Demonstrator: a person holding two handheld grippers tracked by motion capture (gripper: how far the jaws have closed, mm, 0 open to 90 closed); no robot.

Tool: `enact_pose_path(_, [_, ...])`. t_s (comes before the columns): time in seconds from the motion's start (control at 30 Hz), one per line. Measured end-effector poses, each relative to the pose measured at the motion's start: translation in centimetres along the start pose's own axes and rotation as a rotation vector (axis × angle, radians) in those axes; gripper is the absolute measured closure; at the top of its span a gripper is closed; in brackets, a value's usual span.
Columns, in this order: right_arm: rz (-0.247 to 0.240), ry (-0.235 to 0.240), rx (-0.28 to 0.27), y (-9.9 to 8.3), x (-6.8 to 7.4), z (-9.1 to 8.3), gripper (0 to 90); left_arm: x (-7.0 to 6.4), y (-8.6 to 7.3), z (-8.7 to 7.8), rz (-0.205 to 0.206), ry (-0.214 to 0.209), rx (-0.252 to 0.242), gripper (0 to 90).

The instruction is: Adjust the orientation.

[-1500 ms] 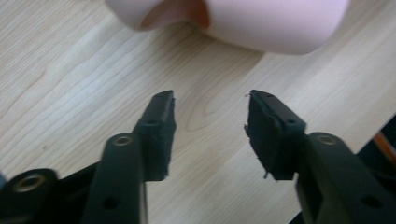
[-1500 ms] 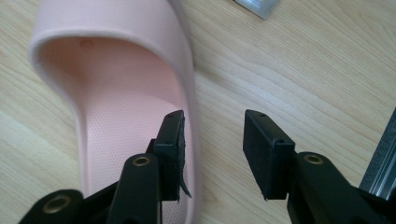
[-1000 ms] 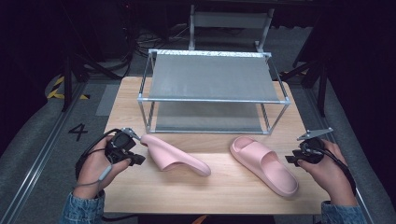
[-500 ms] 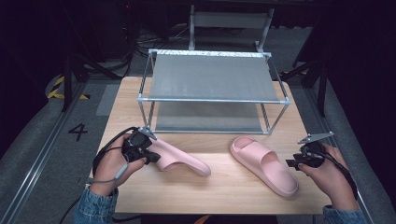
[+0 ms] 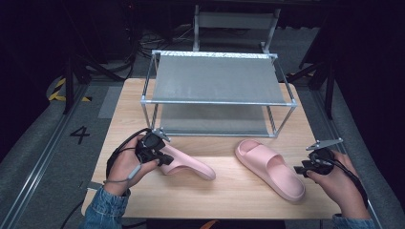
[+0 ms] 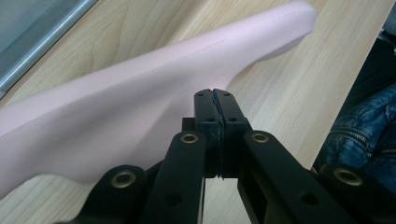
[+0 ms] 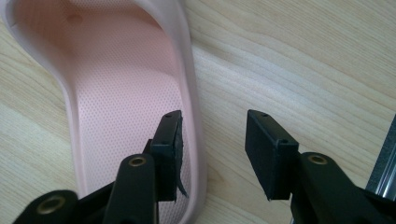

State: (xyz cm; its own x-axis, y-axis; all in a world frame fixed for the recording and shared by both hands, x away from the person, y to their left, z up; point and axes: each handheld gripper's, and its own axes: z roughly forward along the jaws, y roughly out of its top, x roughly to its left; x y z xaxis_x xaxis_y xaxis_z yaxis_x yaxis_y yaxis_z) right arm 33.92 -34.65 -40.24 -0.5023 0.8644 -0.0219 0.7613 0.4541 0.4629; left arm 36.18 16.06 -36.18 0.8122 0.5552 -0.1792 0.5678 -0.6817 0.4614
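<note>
Two pink slippers lie on the wooden table (image 5: 229,195). The left slipper (image 5: 186,163) (image 6: 116,93) points right. My left gripper (image 5: 165,159) (image 6: 215,95) is at that slipper's heel end, jaws pressed together with nothing seen between them and the tip against the slipper's side. The right slipper (image 5: 270,167) (image 7: 116,84) lies sole down, insole showing. My right gripper (image 5: 298,169) (image 7: 212,140) is open astride its rim at the right edge: one jaw over the insole, the other over bare wood.
A metal rack (image 5: 215,78) with two grey shelves stands at the back of the table, its front legs just behind the slippers. Bare wood lies between the slippers and along the front edge. A denim sleeve (image 6: 359,135) is at the left.
My left gripper has moved right, from the table's left side up against the left slipper. The right gripper has edged left onto the right slipper's rim.
</note>
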Motion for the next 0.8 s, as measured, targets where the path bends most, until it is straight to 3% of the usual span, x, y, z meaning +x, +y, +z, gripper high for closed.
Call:
enact_pose_path(0.2, [0.000,-0.007,0.003,0.0,0.0,0.2,57.7,0.0,0.4,0.9,-0.009,0.002,-0.024,90.0])
enact_pose_path(0.5, [0.000,-0.010,-0.001,0.0,0.1,0.1,57.5,0.4,0.6,1.6,-0.019,0.019,-0.011,88.4])
enact_pose_path(0.8, [0.012,-0.018,-0.007,-0.6,0.1,0.0,55.9,0.5,1.3,1.5,-0.017,0.038,-0.078,83.3])
